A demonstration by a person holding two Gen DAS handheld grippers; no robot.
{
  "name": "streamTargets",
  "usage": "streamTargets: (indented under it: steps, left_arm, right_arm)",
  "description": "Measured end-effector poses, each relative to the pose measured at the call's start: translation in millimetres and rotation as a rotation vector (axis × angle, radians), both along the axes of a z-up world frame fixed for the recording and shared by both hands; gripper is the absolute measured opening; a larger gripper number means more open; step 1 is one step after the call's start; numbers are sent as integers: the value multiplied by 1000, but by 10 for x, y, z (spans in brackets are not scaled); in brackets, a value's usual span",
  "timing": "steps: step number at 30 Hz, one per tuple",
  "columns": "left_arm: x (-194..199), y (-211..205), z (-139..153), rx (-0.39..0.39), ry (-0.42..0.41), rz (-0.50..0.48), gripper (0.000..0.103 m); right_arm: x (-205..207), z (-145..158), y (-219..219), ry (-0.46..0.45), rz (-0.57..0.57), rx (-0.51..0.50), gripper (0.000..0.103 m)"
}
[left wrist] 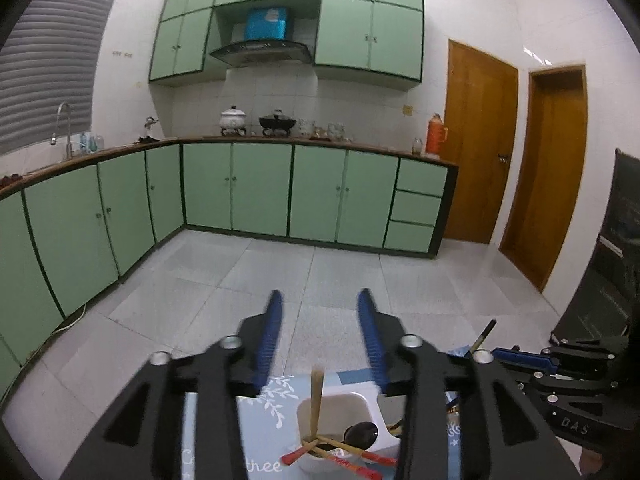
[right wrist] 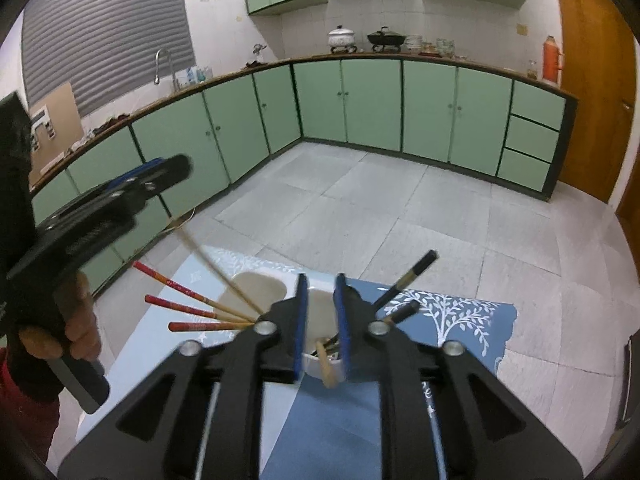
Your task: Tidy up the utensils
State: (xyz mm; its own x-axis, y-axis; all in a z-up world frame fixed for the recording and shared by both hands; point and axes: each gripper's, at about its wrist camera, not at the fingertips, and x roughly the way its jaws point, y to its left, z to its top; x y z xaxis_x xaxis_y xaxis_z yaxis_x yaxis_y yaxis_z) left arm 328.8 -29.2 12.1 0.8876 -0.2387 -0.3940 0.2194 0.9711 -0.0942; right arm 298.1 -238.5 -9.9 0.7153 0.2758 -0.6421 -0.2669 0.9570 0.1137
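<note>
A white two-compartment utensil holder (left wrist: 340, 412) (right wrist: 260, 286) stands on a blue table mat (right wrist: 448, 316). Red-tipped chopsticks (right wrist: 188, 308) (left wrist: 332, 458) and a pale wooden chopstick (left wrist: 317, 404) lean out of it. A dark spoon (left wrist: 362, 434) and dark-handled utensils (right wrist: 408, 278) sit in the other compartment. My left gripper (left wrist: 320, 300) is open and empty, raised above the holder. My right gripper (right wrist: 322, 280) hovers over the holder with its fingers slightly apart and nothing between them; a wooden stick end (right wrist: 326, 364) lies below them. The left gripper also shows in the right wrist view (right wrist: 120, 196).
The table with the mat stands on a grey tiled floor (left wrist: 280, 280). Green base cabinets (left wrist: 260, 188) with a worktop, pots and a sink run along the far wall. Two wooden doors (left wrist: 480, 140) are at the right. A dark case (left wrist: 616, 248) stands at the far right.
</note>
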Motion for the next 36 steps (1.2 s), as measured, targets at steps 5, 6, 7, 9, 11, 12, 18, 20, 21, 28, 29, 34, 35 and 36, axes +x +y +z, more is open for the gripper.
streamTargets:
  steps: [5,6,7,9,11,12,18,20,21,28,29,34,35,36]
  left_arm:
    - [-242,143,157,-16,-46,24,59]
    - [-302,168,178,-20,-53,27,62]
    - [-360,189,193,-23,-57,28,65]
    - [-527,229,210,-26,-67,34,71]
    - [-673,247,213,-21,-76,45,77]
    - [-732,251,212,-20,-78,48,82]
    - [-1171,268,131,-18,-50,62,96]
    - [-1303,260,84,-14,-32,55,97]
    - [-1367,251,60,-11,-24,52,97]
    - [-1743,232,-74,29,18,63,97]
    - [-1801,226,-90,31,20,62,97]
    - [-2027,204,-112,58,22,78,97]
    - [-2075,195,-115,64,21,78,97]
    - [-2111,181,-116,67,21,77,97]
  right_arm:
    - [-241,91,-129,-55,-53,5,48]
    - [-312,116,-156,-68,-64,2,50]
    - [-381,138,-180,-81,-75,-3,55]
    - [-506,158,-214,-103,-101,-17,68]
    - [-675,176,-236,-128,-125,-33,80]
    - [-726,164,-251,-133,-130,-35,83]
    - [-1129,85,-282,-134,-154,-10,96]
    - [-1247,38,-263,-129,-153,0,97]
    - [-1317,13,-258,-128,-151,6,98]
    - [-1651,-55,-191,-118,-150,19,98]
    - [-1701,-65,-175,-117,-150,13,98]
    - [-1897,-81,-130,-109,-140,19,98]
    - [-1930,-68,-122,-108,-138,20,98]
    - [-1956,-57,-114,-103,-134,19,98]
